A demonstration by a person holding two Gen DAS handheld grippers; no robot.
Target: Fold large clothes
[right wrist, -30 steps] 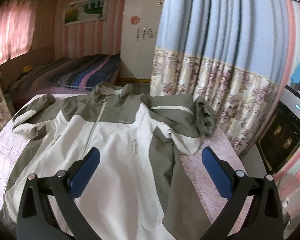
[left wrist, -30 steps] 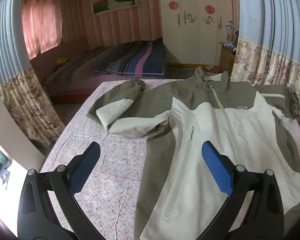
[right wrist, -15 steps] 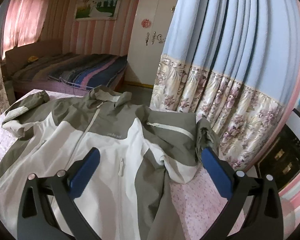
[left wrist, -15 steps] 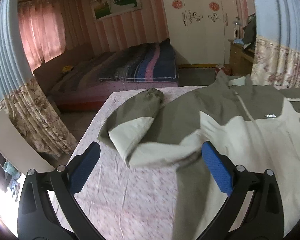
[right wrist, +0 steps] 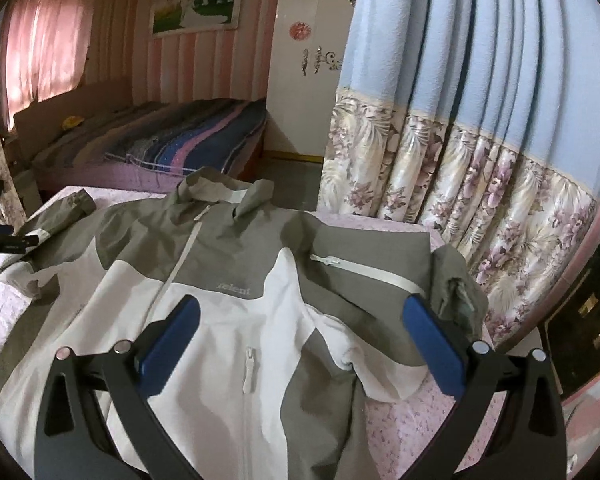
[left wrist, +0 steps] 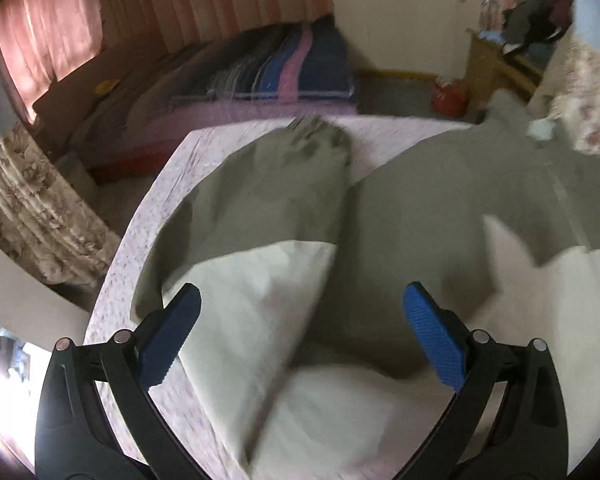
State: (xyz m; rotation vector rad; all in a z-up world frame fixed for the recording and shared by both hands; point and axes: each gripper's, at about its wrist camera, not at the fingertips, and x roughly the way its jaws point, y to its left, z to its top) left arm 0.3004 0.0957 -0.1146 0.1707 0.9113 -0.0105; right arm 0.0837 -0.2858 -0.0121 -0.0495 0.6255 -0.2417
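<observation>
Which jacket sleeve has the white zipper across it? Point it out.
The grey-and-white jacket's sleeve folded inward by the floral curtain, ahead of the right claw. The other sleeve, under the left claw, shows no zipper.

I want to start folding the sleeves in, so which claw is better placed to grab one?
Left, probably. The left claw is open directly over the left sleeve; the right claw faces the jacket's chest.
</observation>
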